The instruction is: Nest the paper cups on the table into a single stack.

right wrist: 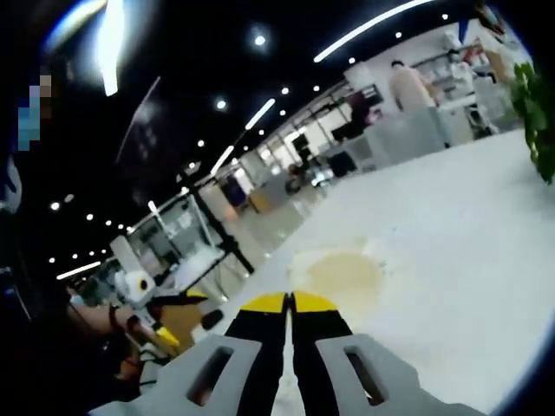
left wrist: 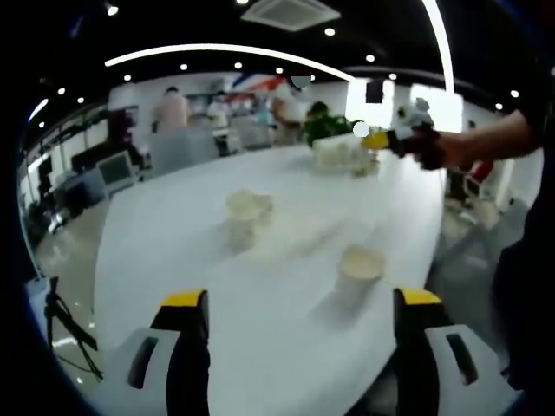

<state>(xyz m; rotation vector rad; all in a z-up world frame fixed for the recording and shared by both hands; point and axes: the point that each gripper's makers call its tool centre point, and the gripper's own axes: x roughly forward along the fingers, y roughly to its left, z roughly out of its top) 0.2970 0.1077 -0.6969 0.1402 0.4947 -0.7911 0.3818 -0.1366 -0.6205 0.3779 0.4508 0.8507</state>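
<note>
Left gripper [left wrist: 299,312] jaws apart, right gripper [right wrist: 289,305] jaws together over a pale paper cup's mouth [right wrist: 340,274].

We saw two off-white paper cups [left wrist: 360,273] [left wrist: 246,215] apart on the white oval table [left wrist: 173,234]; best to centre one cup squarely between the jaws before clamping.

Far cups [left wrist: 340,154] blurred, plant [right wrist: 539,113] cut off

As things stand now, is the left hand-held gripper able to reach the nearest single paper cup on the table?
Probably yes. The left hand-held gripper is open, and the nearest paper cup stands upright just ahead between its jaws, on bare table. Nothing lies between them; the nested cups stand farther away.
</note>
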